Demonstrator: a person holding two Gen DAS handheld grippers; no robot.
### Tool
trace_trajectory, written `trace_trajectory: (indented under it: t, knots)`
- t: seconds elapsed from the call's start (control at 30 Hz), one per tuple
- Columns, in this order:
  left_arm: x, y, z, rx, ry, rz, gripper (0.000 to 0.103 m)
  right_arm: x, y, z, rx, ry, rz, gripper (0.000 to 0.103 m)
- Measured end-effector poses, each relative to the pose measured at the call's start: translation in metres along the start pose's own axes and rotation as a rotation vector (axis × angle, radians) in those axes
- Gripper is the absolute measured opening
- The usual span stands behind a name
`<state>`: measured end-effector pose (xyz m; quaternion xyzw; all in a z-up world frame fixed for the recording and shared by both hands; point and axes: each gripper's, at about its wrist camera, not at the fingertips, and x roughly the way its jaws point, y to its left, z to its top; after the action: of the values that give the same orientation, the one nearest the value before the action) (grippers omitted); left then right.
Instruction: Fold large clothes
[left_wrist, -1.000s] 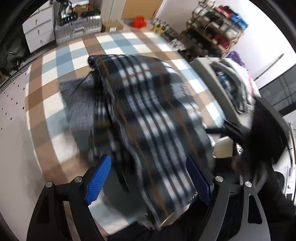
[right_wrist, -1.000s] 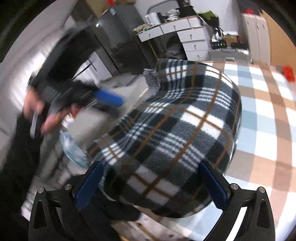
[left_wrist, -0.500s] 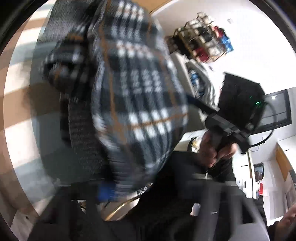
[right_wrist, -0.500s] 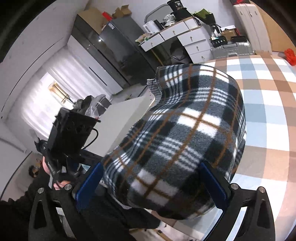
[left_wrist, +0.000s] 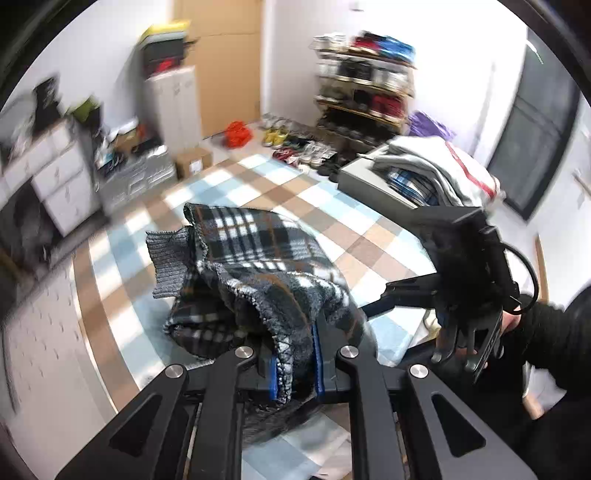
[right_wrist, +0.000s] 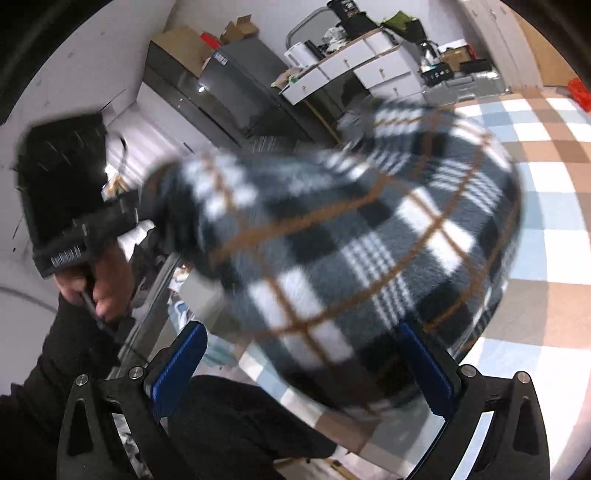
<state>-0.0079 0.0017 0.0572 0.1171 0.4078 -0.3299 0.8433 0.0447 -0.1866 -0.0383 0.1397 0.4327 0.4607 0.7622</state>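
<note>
A black, white and tan plaid fleece garment (left_wrist: 258, 266) with a grey ribbed cuff (left_wrist: 166, 266) lies bunched over the checked table cover (left_wrist: 373, 236). My left gripper (left_wrist: 295, 363) is shut on a fold of its edge, between the blue pads. In the right wrist view the same garment (right_wrist: 351, 251) bulges in front of my right gripper (right_wrist: 310, 363), which is open, its blue pads (right_wrist: 177, 363) wide apart on either side of the cloth. The right gripper also shows from the side in the left wrist view (left_wrist: 469, 280), held in a hand.
A pile of folded clothes (left_wrist: 436, 173) sits on a grey box at the table's far right. White drawers (left_wrist: 62, 184) and a silver case (left_wrist: 136, 181) stand at the left, shoe shelves (left_wrist: 365, 92) at the back. The person's dark sleeve (right_wrist: 240, 424) is below the right gripper.
My left gripper, open a second ago, has swung around and shut on the garment's edge. The right gripper stays open with the cloth bulging in front of it.
</note>
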Motion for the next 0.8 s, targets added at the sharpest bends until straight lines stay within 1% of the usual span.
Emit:
trace_trajectory:
  t: [0.1, 0.17, 0.23, 0.27, 0.3, 0.37, 0.43, 0.47, 0.5, 0.53, 0.57, 0.6, 0.63, 0.67, 0.73, 0.77, 0.8]
  knots:
    - [0.007, 0.008, -0.018, 0.007, -0.02, -0.01, 0.009, 0.004, 0.0, 0.0, 0.005, 0.022, -0.006, 0.103]
    - [0.004, 0.023, -0.039, -0.046, -0.048, -0.037, 0.009, -0.003, -0.008, 0.003, 0.037, 0.021, 0.028, 0.103]
    - [-0.006, 0.039, -0.05, -0.111, -0.083, -0.058, 0.008, -0.014, -0.021, 0.008, 0.087, -0.003, 0.074, 0.103]
    - [-0.009, 0.041, -0.052, -0.129, -0.096, -0.072, 0.008, -0.02, -0.026, 0.012, 0.1, -0.027, 0.073, 0.103]
    - [-0.011, 0.049, -0.06, -0.16, -0.118, -0.079, 0.009, -0.026, -0.03, 0.016, 0.106, -0.057, 0.051, 0.103]
    - [-0.01, 0.053, -0.063, -0.197, -0.121, -0.079, 0.009, -0.033, -0.035, 0.029, 0.109, -0.106, 0.002, 0.103]
    - [-0.008, 0.06, -0.068, -0.229, -0.126, -0.094, 0.009, -0.04, -0.045, 0.047, 0.15, -0.182, -0.084, 0.103]
    - [-0.006, 0.061, -0.068, -0.244, -0.124, -0.1, 0.009, -0.04, -0.049, 0.054, 0.171, -0.194, -0.116, 0.103]
    - [-0.005, 0.061, -0.066, -0.261, -0.125, -0.1, 0.011, -0.031, -0.057, 0.065, 0.203, -0.17, -0.177, 0.103]
    - [-0.004, 0.06, -0.065, -0.276, -0.125, -0.089, 0.016, -0.02, -0.061, 0.072, 0.215, -0.123, -0.213, 0.103]
    - [-0.007, 0.058, -0.065, -0.287, -0.124, -0.08, 0.017, -0.011, -0.062, 0.076, 0.212, -0.089, -0.228, 0.103]
    - [-0.01, 0.06, -0.067, -0.322, -0.127, -0.066, 0.017, 0.0, -0.058, 0.078, 0.179, -0.054, -0.266, 0.103]
    - [-0.012, 0.057, -0.068, -0.343, -0.133, -0.062, 0.018, 0.009, -0.05, 0.08, 0.113, -0.029, -0.328, 0.103]
    - [-0.021, 0.057, -0.073, -0.381, -0.152, -0.052, 0.018, 0.012, -0.045, 0.08, 0.087, -0.021, -0.343, 0.103]
    - [-0.036, 0.055, -0.086, -0.41, -0.176, -0.025, 0.018, 0.014, -0.043, 0.08, 0.081, -0.02, -0.34, 0.103]
    - [-0.048, 0.048, -0.094, -0.418, -0.2, 0.027, 0.018, 0.015, -0.044, 0.08, 0.094, -0.02, -0.339, 0.103]
    - [-0.055, 0.043, -0.099, -0.418, -0.215, 0.056, 0.018, 0.015, -0.048, 0.08, 0.11, -0.018, -0.332, 0.103]
